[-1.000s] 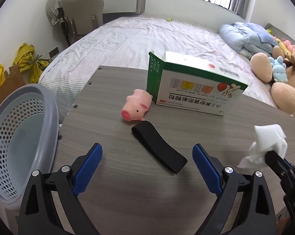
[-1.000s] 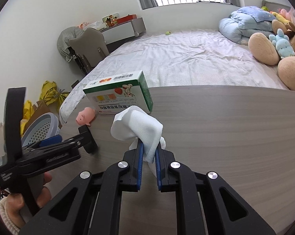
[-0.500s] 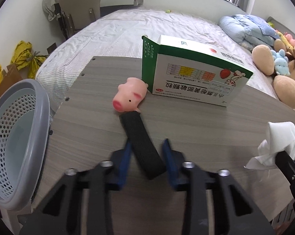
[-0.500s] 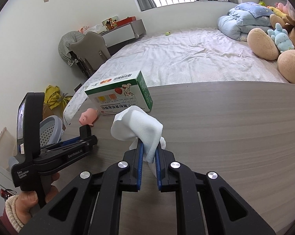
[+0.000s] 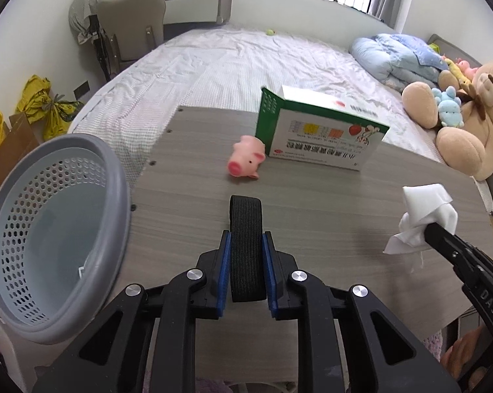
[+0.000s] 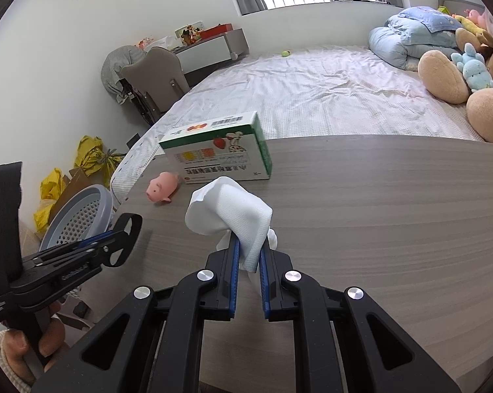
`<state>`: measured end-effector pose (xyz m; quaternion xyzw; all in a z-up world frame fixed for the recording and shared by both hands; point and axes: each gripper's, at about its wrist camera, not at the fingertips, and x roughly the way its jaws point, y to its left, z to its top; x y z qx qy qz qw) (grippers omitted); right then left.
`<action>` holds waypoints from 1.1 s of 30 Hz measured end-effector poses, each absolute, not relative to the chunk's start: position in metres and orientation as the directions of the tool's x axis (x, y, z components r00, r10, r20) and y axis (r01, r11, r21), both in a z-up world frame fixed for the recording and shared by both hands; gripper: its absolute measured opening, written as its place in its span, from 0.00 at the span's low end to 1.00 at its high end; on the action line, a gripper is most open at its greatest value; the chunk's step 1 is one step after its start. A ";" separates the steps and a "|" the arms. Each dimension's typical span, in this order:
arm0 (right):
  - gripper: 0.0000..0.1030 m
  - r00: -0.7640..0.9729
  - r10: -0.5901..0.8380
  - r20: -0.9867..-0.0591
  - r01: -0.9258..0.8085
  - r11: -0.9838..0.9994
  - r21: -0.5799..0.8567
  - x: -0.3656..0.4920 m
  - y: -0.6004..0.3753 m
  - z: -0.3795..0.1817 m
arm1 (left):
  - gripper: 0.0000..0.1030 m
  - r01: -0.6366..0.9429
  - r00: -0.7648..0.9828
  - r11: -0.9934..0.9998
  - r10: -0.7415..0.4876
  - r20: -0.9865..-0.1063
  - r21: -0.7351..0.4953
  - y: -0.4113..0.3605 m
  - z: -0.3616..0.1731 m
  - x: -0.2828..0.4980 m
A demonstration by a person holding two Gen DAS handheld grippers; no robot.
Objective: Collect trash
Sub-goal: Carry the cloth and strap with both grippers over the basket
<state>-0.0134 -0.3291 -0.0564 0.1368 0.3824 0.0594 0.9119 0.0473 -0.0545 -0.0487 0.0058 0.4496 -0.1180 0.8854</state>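
My L gripper (image 5: 246,245) is clamped on a black elastic band (image 5: 246,229), blue pads tight on both sides; the band's looped end sticks out past the tips, above the wood-grain table (image 5: 328,216). R gripper (image 6: 248,252) is squeezed shut on a crumpled white tissue (image 6: 230,209), held over the table. Grey perforated basket (image 5: 50,229) sits at the table's left edge. Pink pig toy (image 5: 246,160) lies just beside a green-and-white medicine box (image 5: 325,140), w/ the bed behind.

Grey wood-grain surface (image 5: 328,222); ribbed black band (image 5: 246,229); pink pig toy (image 5: 246,160); green-and-white box (image 5: 321,134); white, seemingly dimpled tissue (image 6: 233,213); perforated grey basket (image 5: 112,203).
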 end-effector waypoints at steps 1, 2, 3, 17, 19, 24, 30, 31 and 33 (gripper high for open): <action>0.11 0.699 0.216 -0.682 -0.011 0.956 0.292 -0.013 -0.324 -0.055 | 0.18 0.213 0.578 0.972 -0.204 -0.790 -0.095 -0.050 -0.045 0.045; 0.11 0.697 0.219 -0.682 -0.017 0.957 0.291 -0.013 -0.321 -0.053 | 0.18 0.212 0.590 0.973 -0.202 -0.782 -0.092 -0.045 -0.040 0.043; 0.11 0.696 0.225 -0.682 -0.025 0.957 0.290 -0.012 -0.316 -0.052 | 0.18 0.211 0.599 0.973 -0.202 -0.775 -0.090 -0.041 -0.037 0.041; 0.11 0.666 0.340 -0.664 -0.206 0.939 0.274 0.020 -0.214 -0.021 | 0.18 0.092 0.696 0.994 -0.104 -0.711 -0.055 0.059 -0.010 0.038; 0.11 0.652 0.366 -0.664 -0.247 0.930 0.271 0.029 -0.193 -0.018 | 0.18 0.058 0.698 0.997 -0.081 -0.712 -0.057 0.076 -0.012 0.040; 0.11 0.615 0.420 -0.667 -0.337 0.905 0.259 0.045 -0.145 -0.016 | 0.18 -0.012 0.682 0.998 -0.037 -0.731 -0.061 0.114 -0.019 0.048; 0.11 0.557 0.470 -0.685 -0.412 0.872 0.263 0.064 -0.097 -0.021 | 0.18 -0.059 0.669 0.997 0.001 -0.743 -0.052 0.148 -0.027 0.053; 0.11 0.550 0.476 -0.686 -0.422 0.867 0.264 0.067 -0.091 -0.021 | 0.18 -0.068 0.668 0.997 0.009 -0.744 -0.048 0.153 -0.028 0.054; 0.11 0.532 0.490 -0.691 -0.443 0.856 0.267 0.071 -0.076 -0.022 | 0.18 -0.081 0.665 0.996 0.017 -0.747 -0.049 0.161 -0.030 0.054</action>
